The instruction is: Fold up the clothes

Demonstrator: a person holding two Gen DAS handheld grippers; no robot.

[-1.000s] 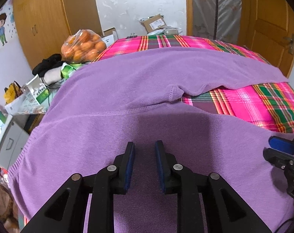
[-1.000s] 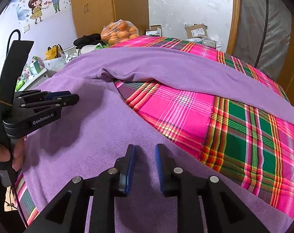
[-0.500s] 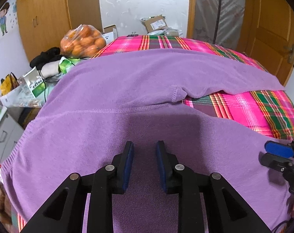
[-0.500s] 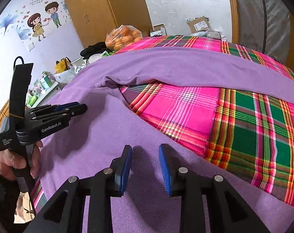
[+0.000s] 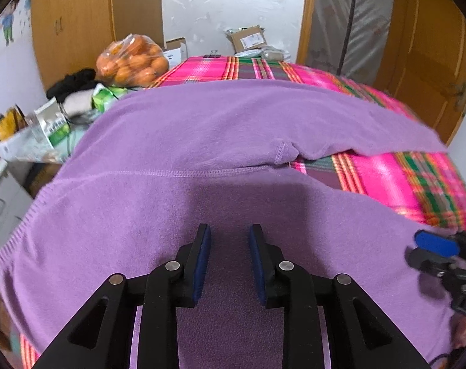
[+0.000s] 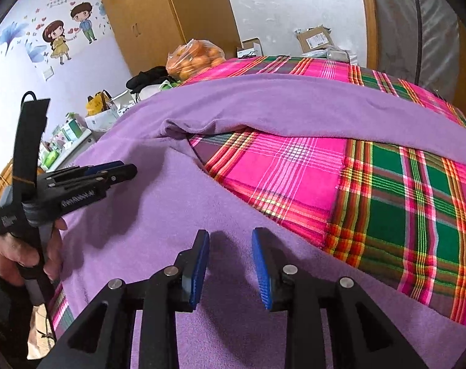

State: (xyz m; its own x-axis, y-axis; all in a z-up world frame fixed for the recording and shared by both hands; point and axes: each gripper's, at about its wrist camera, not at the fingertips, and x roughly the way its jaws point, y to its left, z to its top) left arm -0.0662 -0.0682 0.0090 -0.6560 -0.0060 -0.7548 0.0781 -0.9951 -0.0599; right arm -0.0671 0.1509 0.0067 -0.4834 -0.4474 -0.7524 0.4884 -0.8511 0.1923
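Our left gripper (image 5: 226, 256) and right gripper (image 6: 230, 259) both hover unclenched over the purple fleece pants (image 5: 202, 141), nothing between the pads; right jaws have just been opening. Pants lie spread across the plaid bed (image 6: 387, 184), waistband off its left edge. We judge them soft, light, floppy: pinch hem or waistband edge.

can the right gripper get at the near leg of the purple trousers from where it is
Probably yes. The right gripper hangs open just above the near leg of the purple trousers, its jaws having just opened, with nothing between them.
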